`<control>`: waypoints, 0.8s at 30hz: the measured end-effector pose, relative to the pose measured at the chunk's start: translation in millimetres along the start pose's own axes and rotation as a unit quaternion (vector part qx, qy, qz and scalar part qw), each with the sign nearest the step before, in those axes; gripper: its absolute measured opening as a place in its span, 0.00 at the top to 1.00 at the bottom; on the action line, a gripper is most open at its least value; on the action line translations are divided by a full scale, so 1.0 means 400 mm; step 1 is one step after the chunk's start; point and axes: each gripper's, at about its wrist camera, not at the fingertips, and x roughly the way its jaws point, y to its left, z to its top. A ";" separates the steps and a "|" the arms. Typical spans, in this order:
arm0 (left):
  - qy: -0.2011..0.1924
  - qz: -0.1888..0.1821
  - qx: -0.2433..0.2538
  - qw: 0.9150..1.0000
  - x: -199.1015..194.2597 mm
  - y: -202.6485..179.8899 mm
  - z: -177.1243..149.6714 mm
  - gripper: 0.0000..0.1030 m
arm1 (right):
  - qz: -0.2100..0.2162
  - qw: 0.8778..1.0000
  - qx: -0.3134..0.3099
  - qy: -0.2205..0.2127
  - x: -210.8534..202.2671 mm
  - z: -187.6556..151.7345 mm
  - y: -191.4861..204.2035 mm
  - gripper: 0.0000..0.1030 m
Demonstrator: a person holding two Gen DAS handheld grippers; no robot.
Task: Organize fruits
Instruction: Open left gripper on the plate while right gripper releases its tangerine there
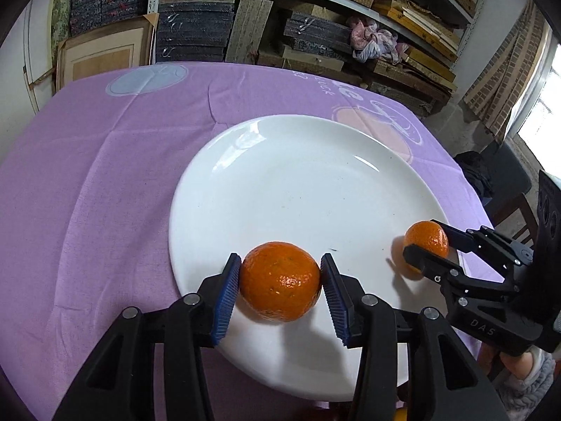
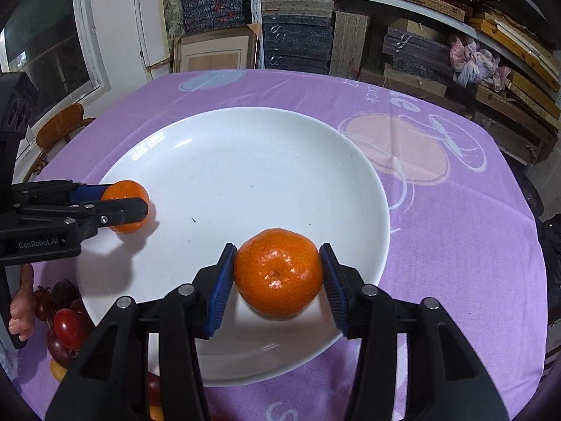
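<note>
A white plate [image 1: 301,175] lies on a purple tablecloth [image 1: 105,175]. My left gripper [image 1: 280,259] is shut on a mandarin [image 1: 280,280], blue pads against both its sides, low over the plate's near rim. In the same view my right gripper [image 1: 420,236] reaches in from the right, holding a second mandarin [image 1: 427,240] at the plate's right rim. In the right wrist view that right gripper [image 2: 278,249] grips its mandarin [image 2: 278,273] stem-dimple up over the plate [image 2: 245,161]. The left gripper [image 2: 128,198] with its mandarin [image 2: 122,193] shows at the left rim.
Dark red round fruits [image 2: 66,319] and a yellow piece [image 2: 58,368] lie on the cloth left of the plate's near edge, beside a person's hand [image 2: 21,312]. A wooden chair [image 2: 63,126] stands off the table's left. Shelves of stacked boxes [image 1: 315,35] rise behind the far edge.
</note>
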 end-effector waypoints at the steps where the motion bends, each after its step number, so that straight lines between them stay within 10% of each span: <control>1: -0.002 0.003 -0.003 1.000 -0.007 0.002 0.004 0.54 | 0.001 1.000 0.004 -0.010 -0.013 0.003 -0.005 0.53; 6: -0.028 0.000 -0.020 0.999 -0.117 0.026 0.014 0.54 | 0.012 0.995 0.025 -0.091 -0.194 0.027 -0.020 0.51; 12: -0.081 0.042 -0.001 0.996 -0.337 0.034 -0.078 0.33 | 0.030 0.980 0.024 -0.197 -0.483 -0.066 0.017 0.08; 20: -0.086 0.071 -0.001 0.994 -0.369 0.055 -0.339 0.20 | 0.007 0.973 0.024 -0.230 -0.569 -0.384 0.060 0.04; 24: -0.063 0.068 -0.004 0.996 -0.295 0.059 -0.387 0.20 | 0.039 0.981 0.034 -0.188 -0.513 -0.412 0.051 0.04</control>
